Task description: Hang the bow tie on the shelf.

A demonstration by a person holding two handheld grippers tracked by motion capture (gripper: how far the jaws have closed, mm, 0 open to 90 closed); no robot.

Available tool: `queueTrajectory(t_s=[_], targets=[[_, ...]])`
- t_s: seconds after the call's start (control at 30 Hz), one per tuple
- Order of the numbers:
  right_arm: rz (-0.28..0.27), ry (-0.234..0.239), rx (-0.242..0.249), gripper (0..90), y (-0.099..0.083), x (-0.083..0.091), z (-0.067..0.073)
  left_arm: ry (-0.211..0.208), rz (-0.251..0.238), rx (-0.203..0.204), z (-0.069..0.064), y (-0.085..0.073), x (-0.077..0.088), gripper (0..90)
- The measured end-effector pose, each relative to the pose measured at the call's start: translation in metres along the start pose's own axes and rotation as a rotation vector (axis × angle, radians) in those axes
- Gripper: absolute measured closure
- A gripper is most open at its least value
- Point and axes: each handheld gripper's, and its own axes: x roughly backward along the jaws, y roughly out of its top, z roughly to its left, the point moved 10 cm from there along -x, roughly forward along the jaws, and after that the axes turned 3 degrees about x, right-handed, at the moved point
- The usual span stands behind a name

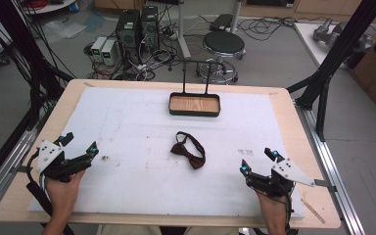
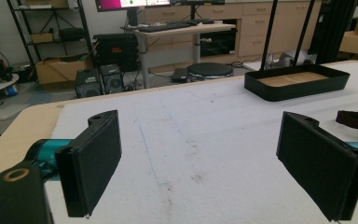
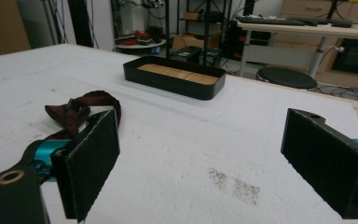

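Bow tie (image 1: 189, 149) mid-mat, between left claw (image 1: 81, 143) and right claw (image 1: 258, 161); both gaping, empty.

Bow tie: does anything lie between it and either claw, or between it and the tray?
Nothing visible does. The bow tie lies alone on the white mat, with bare mat toward the left claw, the right claw and the tray.

Left gripper (image 1: 81, 144): black body, grey three-cornered top plate, teal accents at jaw bases, black cable trailing. Right gripper (image 1: 259, 160): same build. Jaw pads (image 2: 92, 161): flat black rectangles, textured faces. Brass-coloured ring on black housing (image 3: 10, 177). Forearms bare, no sleeves.
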Motion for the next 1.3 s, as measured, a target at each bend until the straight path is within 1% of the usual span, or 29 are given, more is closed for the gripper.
queueTrajectory(t_s=[0.03, 0.07, 0.1, 0.13, 0.17, 0.2, 0.23, 0.27, 0.3, 0.37, 0.43, 0.47, 0.5, 0.6, 0.63, 0.73, 0.77, 0.8, 0.83, 0.87, 0.9, 0.93, 1.0, 1.07, 1.1, 1.17, 1.2, 1.27, 1.3], targets=[[0.005, 0.018, 0.009, 10.5, 0.004, -0.002, 0.001, -0.003, -0.001, 0.001, 0.0, 0.0, 0.0, 14.3], [0.005, 0.018, 0.009, 10.5, 0.004, -0.002, 0.001, -0.003, -0.001, 0.001, 0.0, 0.0, 0.0, 14.4], [0.002, 0.043, 0.013, 10.5, 0.007, -0.003, 0.003, -0.007, 0.003, 0.001, 0.0, -0.001, -0.001, 14.4], [-0.002, 0.1, 0.031, 10.5, 0.012, -0.006, 0.009, -0.007, 0.004, -0.002, 0.0, -0.001, -0.001, 14.4], [0.004, 0.121, 0.042, 10.5, 0.014, -0.008, 0.012, -0.009, 0.005, -0.003, -0.001, -0.001, -0.001, 14.4], [0.004, 0.121, 0.042, 10.5, 0.014, -0.008, 0.012, -0.009, 0.005, -0.003, -0.001, -0.001, -0.001, 14.4], [0.007, 0.159, 0.07, 10.5, 0.019, -0.012, 0.017, -0.012, 0.006, -0.006, -0.002, -0.001, -0.001, 14.4], [0.007, 0.159, 0.07, 10.5, 0.019, -0.012, 0.017, -0.012, 0.006, -0.006, -0.002, -0.001, -0.001, 14.4], [0.013, 0.187, 0.098, 10.6, 0.023, -0.017, 0.024, -0.014, 0.009, -0.006, -0.002, -0.002, -0.002, 14.4], [0.013, 0.193, 0.111, 10.7, 0.025, -0.019, 0.025, -0.014, 0.009, -0.007, -0.002, -0.002, -0.002, 14.4], [0.02, 0.237, 0.111, 11.0, 0.029, -0.028, 0.034, -0.015, 0.009, -0.006, -0.002, -0.002, -0.002, 14.4], [0.02, 0.237, 0.111, 11.0, 0.029, -0.028, 0.034, -0.015, 0.009, -0.006, -0.002, -0.002, -0.002, 14.4], [0.024, 0.268, 0.124, 15.5, 0.031, -0.034, 0.04, -0.016, 0.008, -0.004, -0.003, -0.002, -0.002, 14.4], [0.019, 0.277, 0.134, 15.5, 0.032, -0.039, 0.043, -0.019, 0.01, -0.009, -0.003, -0.002, -0.002, 14.4], [0.031, 0.299, 0.132, 15.5, 0.032, -0.045, 0.048, -0.019, 0.007, -0.007, -0.003, -0.001, -0.002, 14.4], [0.047, 0.311, 0.137, 15.5, 0.031, -0.051, 0.054, -0.018, 0.009, -0.007, -0.003, -0.002, -0.003, 14.4], [0.059, 0.331, 0.139, 15.5, 0.031, -0.058, 0.061, -0.019, 0.009, -0.009, -0.003, -0.002, -0.003, 14.4], [0.059, 0.331, 0.139, 15.5, 0.031, -0.058, 0.061, -0.019, 0.009, -0.009, -0.003, -0.002, -0.003, 14.4], [0.066, 0.356, 0.145, 16.3, 0.033, -0.066, 0.07, -0.019, 0.008, -0.01, -0.003, -0.001, -0.002, 14.4], [0.066, 0.356, 0.145, 16.3, 0.033, -0.066, 0.07, -0.018, 0.007, -0.01, -0.003, -0.001, -0.002, 14.4], [0.073, 0.375, 0.15, 17.0, 0.034, -0.073, 0.076, -0.017, 0.005, -0.008, -0.003, -0.001, -0.002, 14.4], [0.073, 0.375, 0.15, 17.0, 0.034, -0.073, 0.076, -0.017, 0.005, -0.008, -0.003, -0.001, -0.002, 14.4], [0.079, 0.399, 0.154, 20.0, 0.034, -0.08, 0.084, -0.018, 0.004, -0.007, -0.003, -0.001, -0.003, 14.4], [0.094, 0.411, 0.152, 20.2, 0.033, -0.086, 0.09, -0.018, 0.005, -0.006, -0.003, -0.001, -0.003, 14.4], [0.107, 0.424, 0.149, 20.4, 0.032, -0.093, 0.096, -0.02, 0.002, -0.004, -0.003, -0.001, -0.002, 14.4], [0.109, 0.428, 0.154, 20.5, 0.032, -0.096, 0.098, -0.02, 0.001, -0.005, -0.003, -0.001, -0.002, 14.4], [0.126, 0.442, 0.149, 23.9, 0.03, -0.102, 0.104, -0.02, 0.001, -0.005, -0.003, -0.001, -0.002, 14.5], [0.136, 0.444, 0.157, 24.3, 0.028, -0.104, 0.105, -0.02, 0.002, -0.004, -0.003, -0.001, -0.002, 14.5], [0.16, 0.453, 0.154, 24.3, 0.025, -0.11, 0.109, -0.021, 0.0, -0.004, -0.003, -0.001, -0.002, 14.5]])
